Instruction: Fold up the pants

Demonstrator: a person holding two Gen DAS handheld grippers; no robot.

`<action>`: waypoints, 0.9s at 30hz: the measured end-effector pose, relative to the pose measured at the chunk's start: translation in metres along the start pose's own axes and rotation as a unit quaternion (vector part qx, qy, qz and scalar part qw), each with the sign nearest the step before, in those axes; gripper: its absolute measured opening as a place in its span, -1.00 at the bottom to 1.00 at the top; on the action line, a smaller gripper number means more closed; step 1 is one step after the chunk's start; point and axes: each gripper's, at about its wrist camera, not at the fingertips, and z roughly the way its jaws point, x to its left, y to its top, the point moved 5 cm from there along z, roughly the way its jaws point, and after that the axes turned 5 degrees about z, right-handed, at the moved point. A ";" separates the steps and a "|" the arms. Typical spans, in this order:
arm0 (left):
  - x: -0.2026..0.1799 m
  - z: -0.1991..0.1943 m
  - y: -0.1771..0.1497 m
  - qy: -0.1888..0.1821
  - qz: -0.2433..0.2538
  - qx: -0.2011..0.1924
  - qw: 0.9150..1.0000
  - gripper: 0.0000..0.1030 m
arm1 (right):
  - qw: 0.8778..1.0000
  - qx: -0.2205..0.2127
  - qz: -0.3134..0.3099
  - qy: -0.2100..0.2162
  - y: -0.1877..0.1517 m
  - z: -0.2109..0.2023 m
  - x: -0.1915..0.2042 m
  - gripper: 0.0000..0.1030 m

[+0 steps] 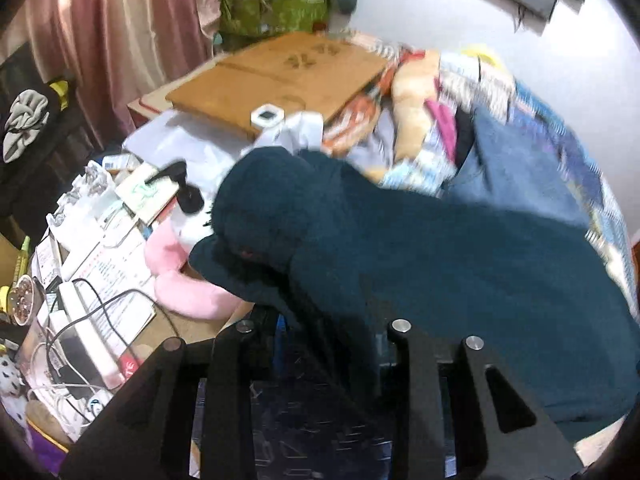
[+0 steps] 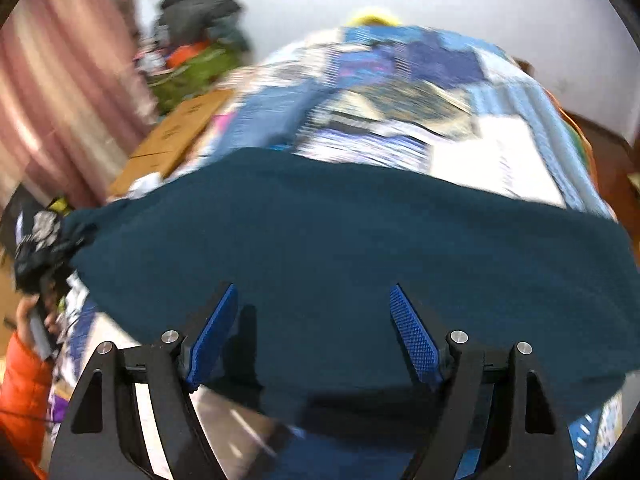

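Pants (image 2: pixel 340 264), dark teal and fleecy, are spread broadside across the near part of the bed, over a blue patchwork quilt (image 2: pixel 400 92). In the right wrist view the cloth lies flat and wide, which suits a fold taken from the near edge

Right claw (image 2: pixel 314 332): jaws are held wide apart, blue ribbed pads (image 2: pixel 416 340) bare, nothing gripped. It hangs just over the near hem of the pants, so an approach to that edge is judged to be in hand, not a grasp

Left claw (image 1: pixel 320 340): its fingers are covered by teal cloth draped over and between them. A grip on the pants is likely, since the cloth rises in a bunched hump (image 1: pixel 272 208) off the bed as if lifted from one end, but the gap between the jaws is hidden and the grip cannot be told

The raised end is judged to be held up so that it can be carried over the flat part. Both views are motion-blurred

Beside the bed a cluttered counter (image 1: pixel 192 332) carries papers, cables and a pink plush (image 1: pixel 180 280); a brown cardboard box (image 1: pixel 276 80) lies further back. The lifted cloth hangs near this clutter and could drag on it

Fold is judged early: no crease is seen yet
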 end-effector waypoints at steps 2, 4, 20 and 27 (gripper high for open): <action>-0.002 0.008 -0.009 -0.001 0.015 0.024 1.000 -0.28 | 0.999 0.008 0.027 -0.017 -0.009 -0.003 -0.025 0.46; -0.006 0.008 -0.015 -0.003 0.032 0.037 0.999 -0.22 | 0.999 0.008 0.048 -0.023 -0.017 -0.010 -0.042 0.46; -0.069 -0.098 0.010 0.003 0.121 -0.033 0.992 0.78 | 0.966 -0.082 0.226 -0.091 -0.049 -0.116 -0.190 0.46; -0.153 -0.098 0.028 -0.059 0.161 -0.042 0.984 0.81 | 0.932 -0.107 0.335 -0.088 -0.064 -0.128 -0.258 0.46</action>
